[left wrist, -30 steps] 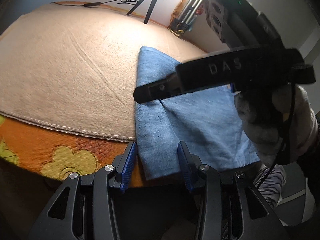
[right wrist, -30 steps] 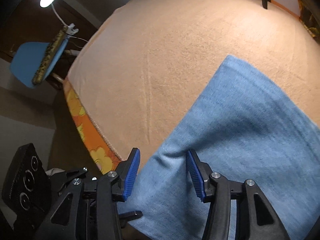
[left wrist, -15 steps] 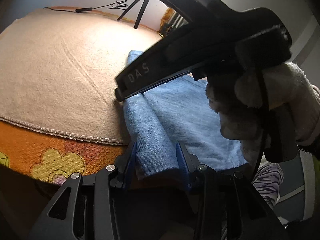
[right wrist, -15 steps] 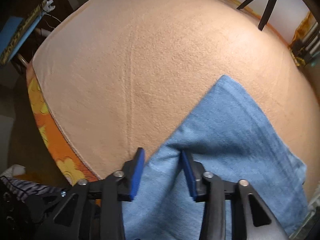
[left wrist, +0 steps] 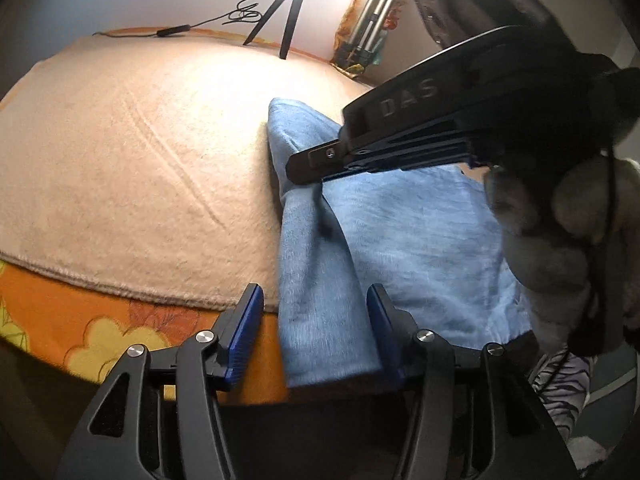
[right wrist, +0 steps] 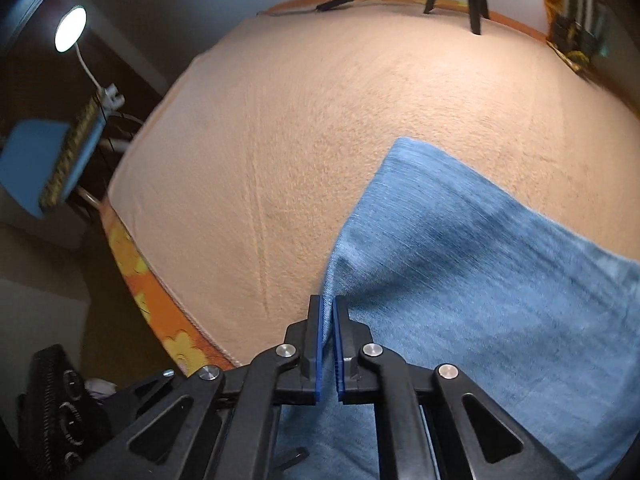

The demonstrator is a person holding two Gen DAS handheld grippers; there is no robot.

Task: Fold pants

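We see the pants (left wrist: 420,240), a light blue fabric already folded into a thick stack, lying on a peach blanket (left wrist: 140,160) that covers a bed with an orange flowered sheet (left wrist: 100,332). In the left wrist view the pants sit from the centre toward 4 o'clock, with one narrow folded strip running down to the near edge of the bed at 6 o'clock.

Our left hand-held gripper (left wrist: 316,332) is at a middling width and its jaws are opening. That strip of the pants lies between the 2 blue pads (left wrist: 244,332); the right pad looks to touch the fabric, while the left pad stands clear of it.

Our right hand-held gripper (right wrist: 328,344) is pinched tight on a raised ridge of the pants (right wrist: 460,280), at their left edge. In its own view the blue pads (right wrist: 317,344) meet with only a thin fold of fabric between them, and the cloth pulls up toward the grip. From the left wrist view the same gripper (left wrist: 316,164) comes in from 2 o'clock, held by a hand (left wrist: 560,216) in a pale fluffy glove, and its tip meets the pants near the centre.

At 12 o'clock a black tripod (left wrist: 288,4) stands at the far edge of the bed, with a cable (left wrist: 180,30) to its left. In the right wrist view a lit lamp (right wrist: 71,29) glows at 10 o'clock.
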